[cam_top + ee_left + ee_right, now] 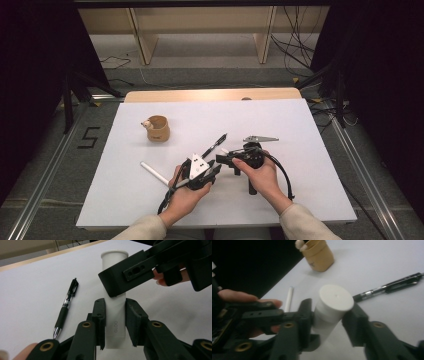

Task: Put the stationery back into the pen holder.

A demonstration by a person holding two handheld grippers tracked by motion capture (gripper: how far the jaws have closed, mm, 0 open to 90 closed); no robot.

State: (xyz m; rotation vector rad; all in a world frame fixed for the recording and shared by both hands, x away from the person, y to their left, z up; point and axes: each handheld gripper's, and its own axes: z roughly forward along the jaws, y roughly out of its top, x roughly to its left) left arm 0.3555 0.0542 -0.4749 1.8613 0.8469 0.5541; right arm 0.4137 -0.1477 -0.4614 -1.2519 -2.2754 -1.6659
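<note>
at the near edge of the table (300,200), two sleeved forearms are coming in from below, each hand carrying a gripper. the left gripper (114,322) is sitting in the person's left hand (184,192), and its jaws are pinching the lower body of a white glue stick (115,302), the pads pressing on both sides of the tube just above its base. the tube is pointing away from this gripper, its capped end farther off.

just beyond it, the right gripper (329,315) is sitting in the right hand (260,172), and it is meeting the same tube from the opposite end. its jaws are standing on either side of the white cap (335,297); the left pad is touching the cap's side, while whether the right pad is pressing too cannot be told for sure, though the jaws are drawn in closely around it. the two grippers are nearly touching over the middle of the table, with the glue stick held off the surface between them.

on the white table cover, a thin white stick (154,173) is lying to the left of the hands. a black pen (215,145) is lying just past the grippers, angled away. farther back and to the left, a small tan cup (157,129) is standing upright with something pale poking over its rim. beyond the table, wooden shelving legs and loose cables are showing on the floor.
</note>
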